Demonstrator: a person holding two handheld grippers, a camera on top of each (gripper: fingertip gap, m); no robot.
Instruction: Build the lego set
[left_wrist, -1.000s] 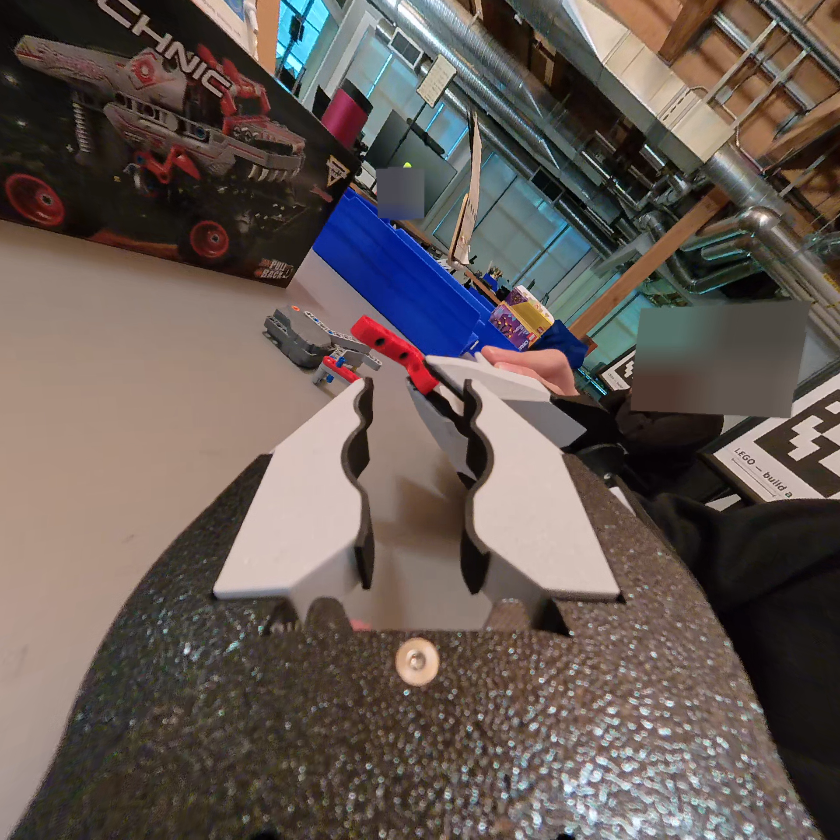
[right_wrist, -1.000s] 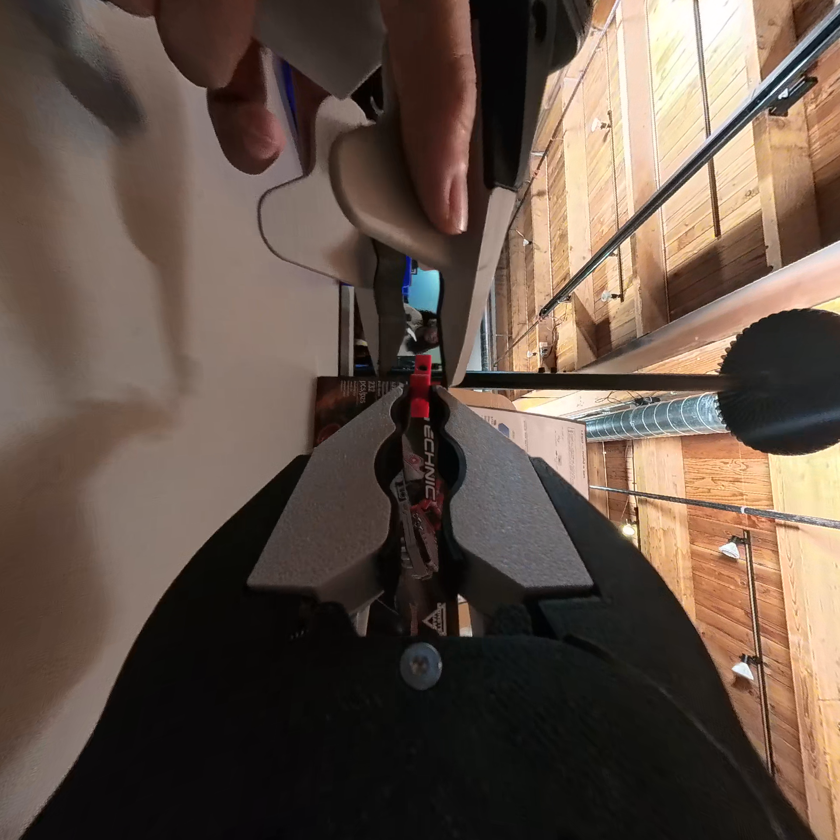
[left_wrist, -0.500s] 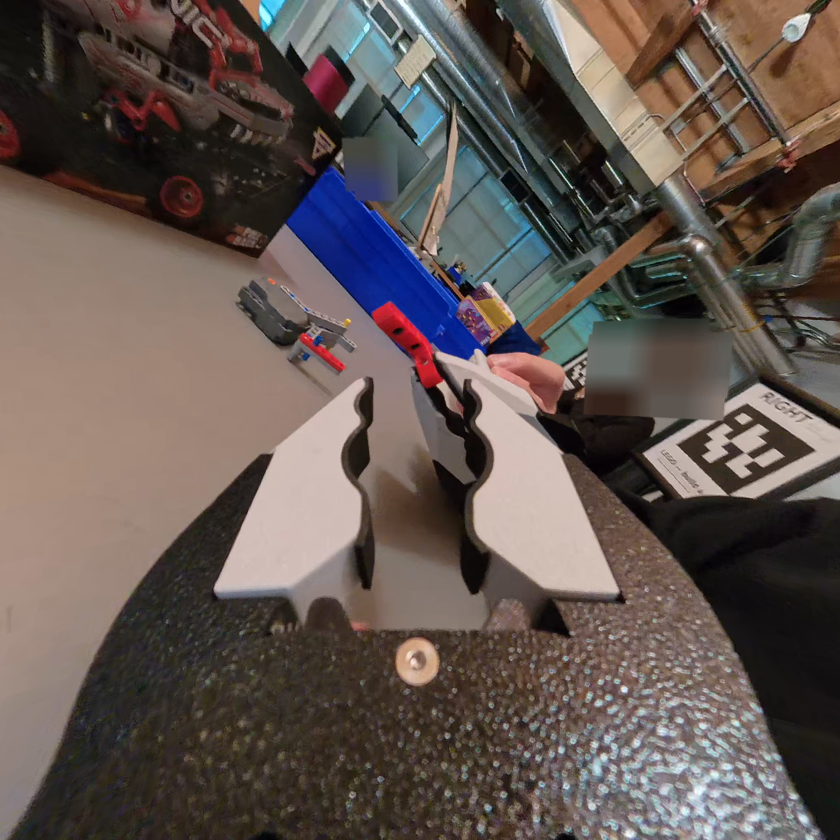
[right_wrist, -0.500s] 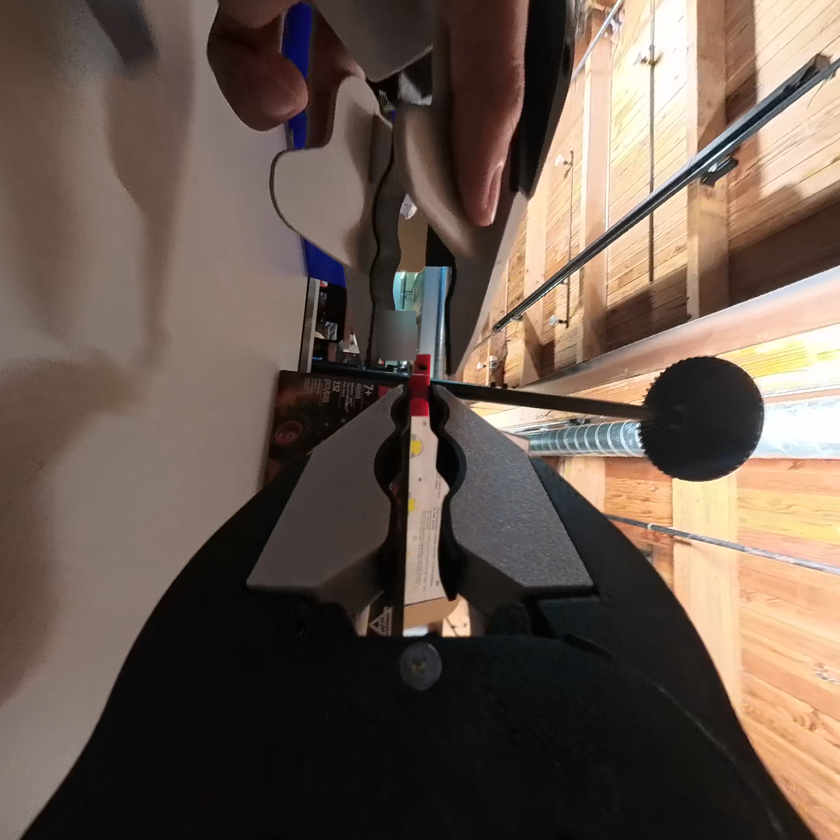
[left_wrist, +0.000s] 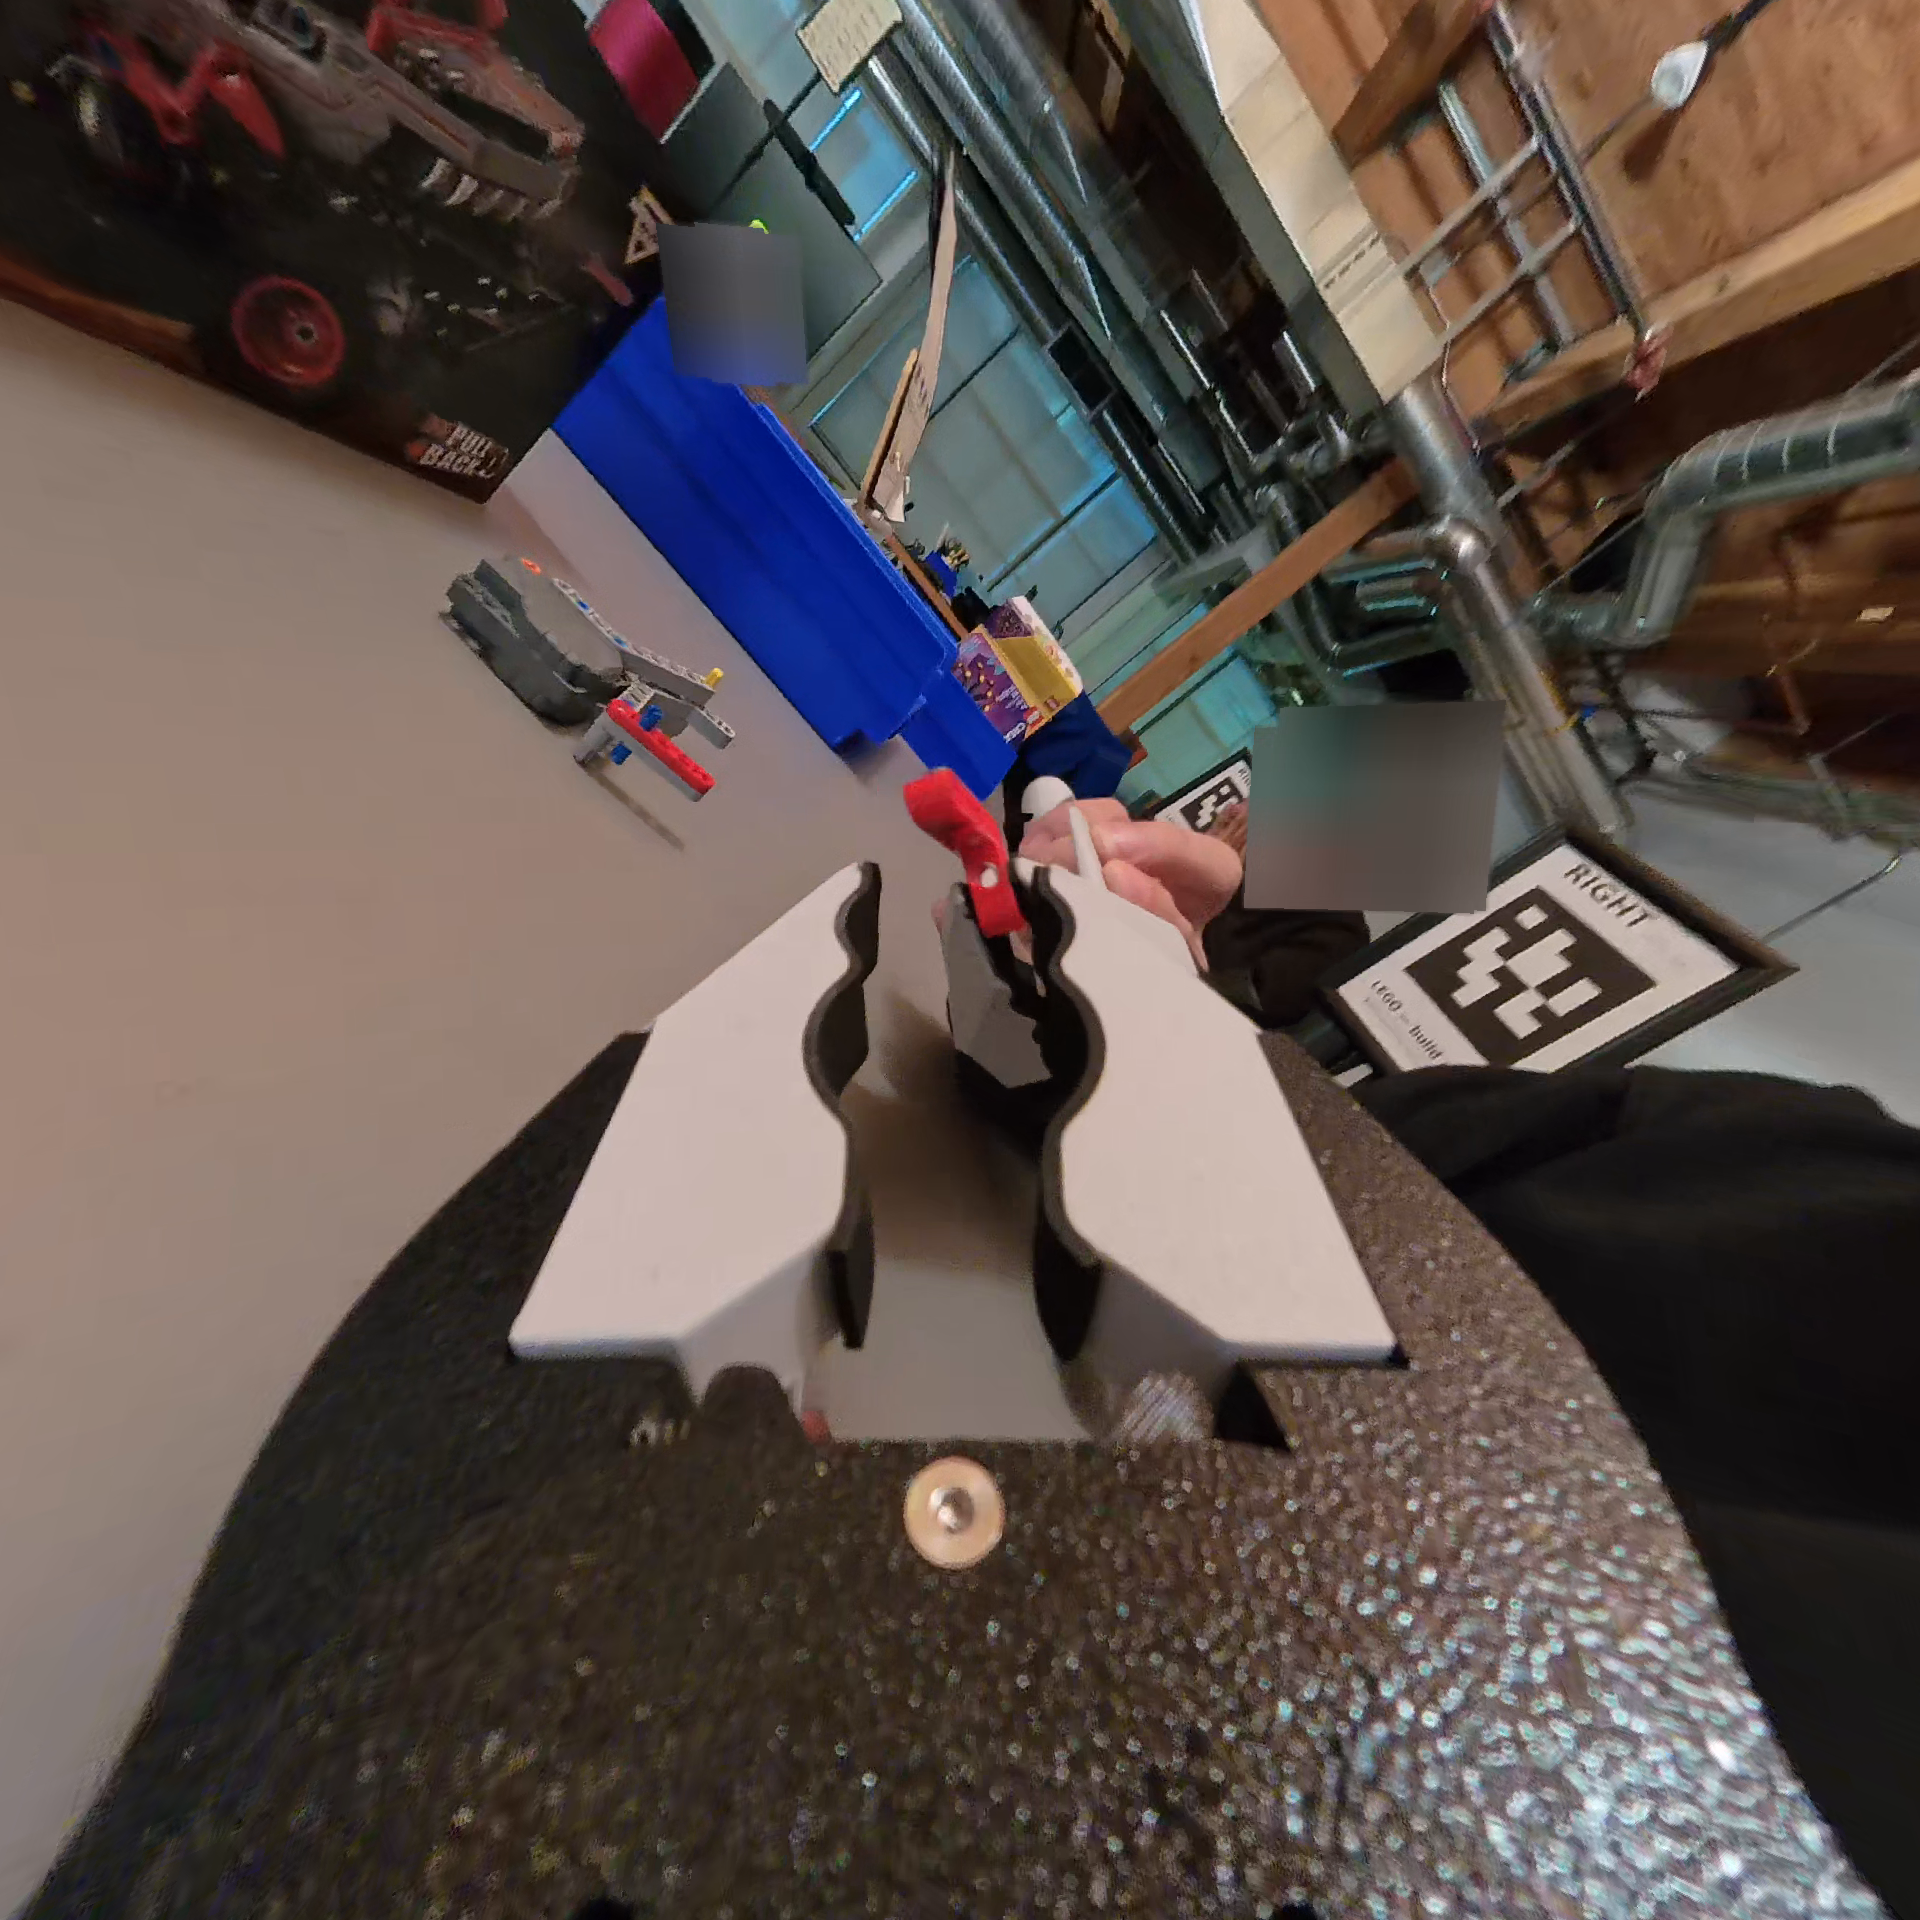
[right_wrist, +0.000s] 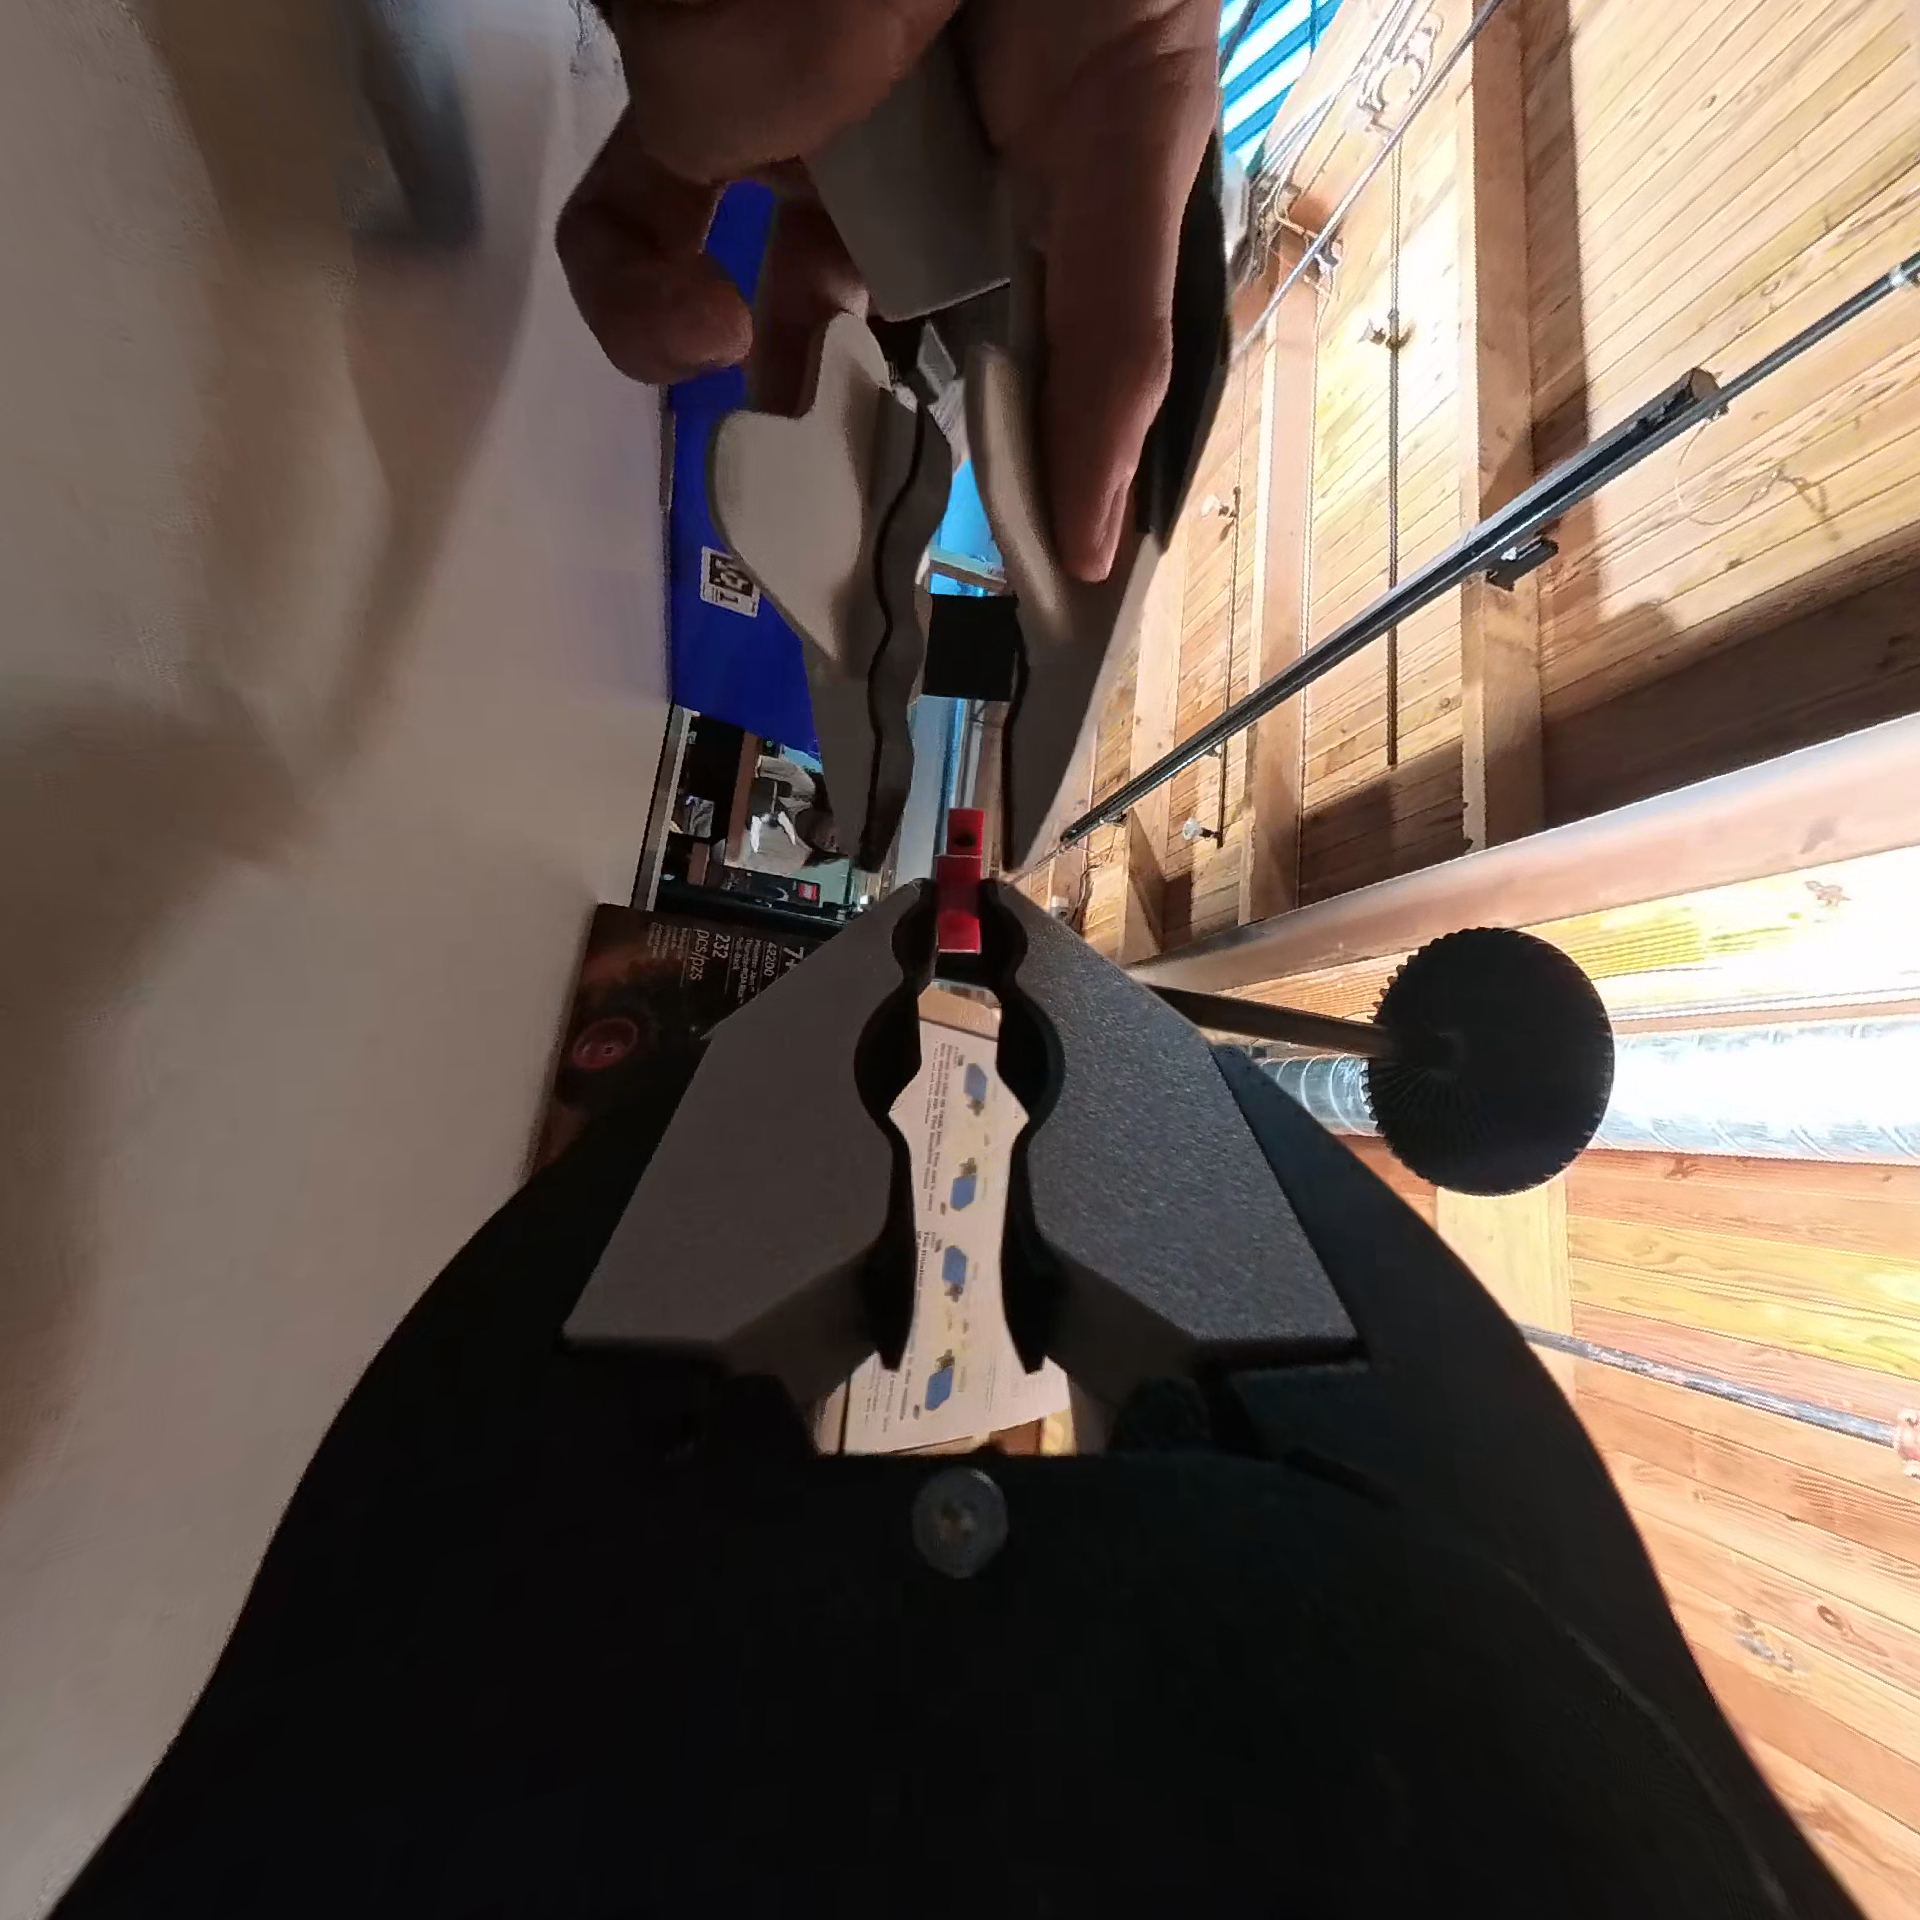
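My right gripper (right_wrist: 958, 899) is shut on a small red Lego piece (right_wrist: 958, 914), which sticks out past its fingertips. In the left wrist view the same red piece (left_wrist: 961, 847) shows just beyond my left gripper (left_wrist: 951, 883), which is open and empty. The right gripper (left_wrist: 987, 997) comes in from the right with a hand (left_wrist: 1132, 862) behind it. In the right wrist view the left gripper (right_wrist: 940, 727) hangs open just above the red piece, with a hand wrapped around it. A partly built grey and red Lego assembly (left_wrist: 582, 665) lies on the table (left_wrist: 260, 987).
The dark Lego box (left_wrist: 260, 208) stands at the far left of the table. A blue bin (left_wrist: 769, 561) and a small colourful box (left_wrist: 1013, 675) stand behind the assembly. A black-and-white marker board (left_wrist: 1507, 987) and a black sleeve (left_wrist: 1714, 1299) are at the right. Less than 4 cm separates the two grippers' tips.
Both views have swung. The red piece stays in the right gripper and now sits closer to the left gripper's open fingertips. The left jaws remain open.
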